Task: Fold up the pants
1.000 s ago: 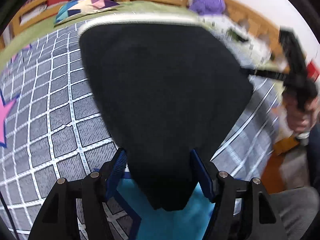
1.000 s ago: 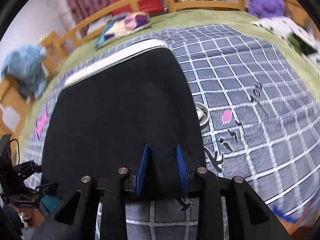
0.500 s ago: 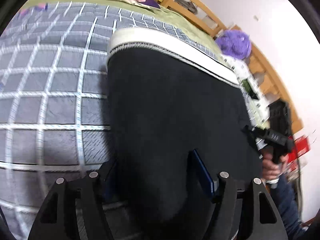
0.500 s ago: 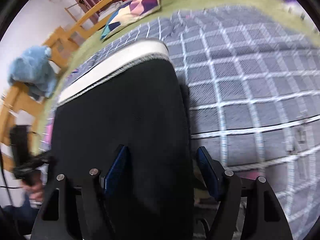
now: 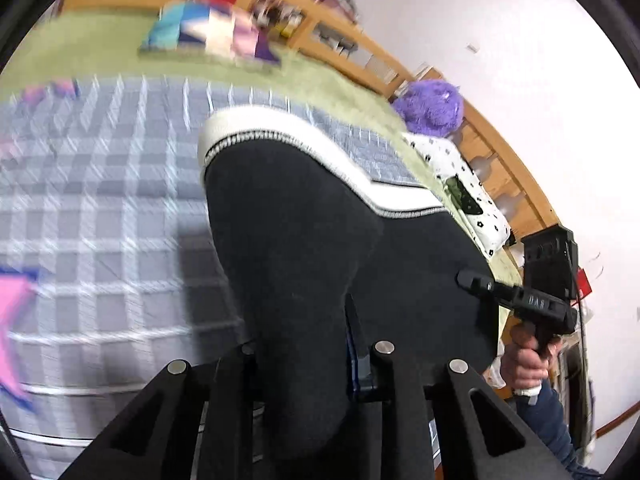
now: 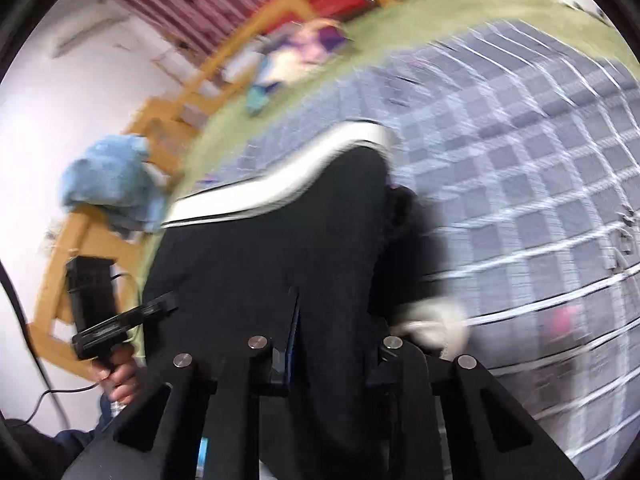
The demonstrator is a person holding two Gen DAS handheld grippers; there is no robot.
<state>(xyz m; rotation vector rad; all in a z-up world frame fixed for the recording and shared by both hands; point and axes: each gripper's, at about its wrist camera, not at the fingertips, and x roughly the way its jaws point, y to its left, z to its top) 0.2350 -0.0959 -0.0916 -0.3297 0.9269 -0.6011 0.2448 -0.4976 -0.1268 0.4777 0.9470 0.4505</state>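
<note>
Black pants (image 5: 296,232) with a white waistband (image 5: 280,128) lie on the grey checked bedspread (image 5: 100,216). My left gripper (image 5: 304,344) is shut on the near edge of the pants and lifts it off the bed. My right gripper (image 6: 332,332) is shut on the other near corner of the pants (image 6: 280,248), also raised. The fabric hangs in a fold between the two grippers. Each gripper shows in the other's view, at the far right of the left view (image 5: 532,304) and at the left of the right view (image 6: 108,320).
A patchwork cushion (image 5: 208,36) lies at the head of the bed by the wooden frame (image 5: 500,176). A purple plush toy (image 5: 432,108) and a spotted white cloth (image 5: 460,184) lie on the right. A blue cloth (image 6: 108,176) hangs on the frame.
Both grippers have closed on the near edge of the pants and lifted it off the bedspread. The views have tilted up and are blurred by motion.
</note>
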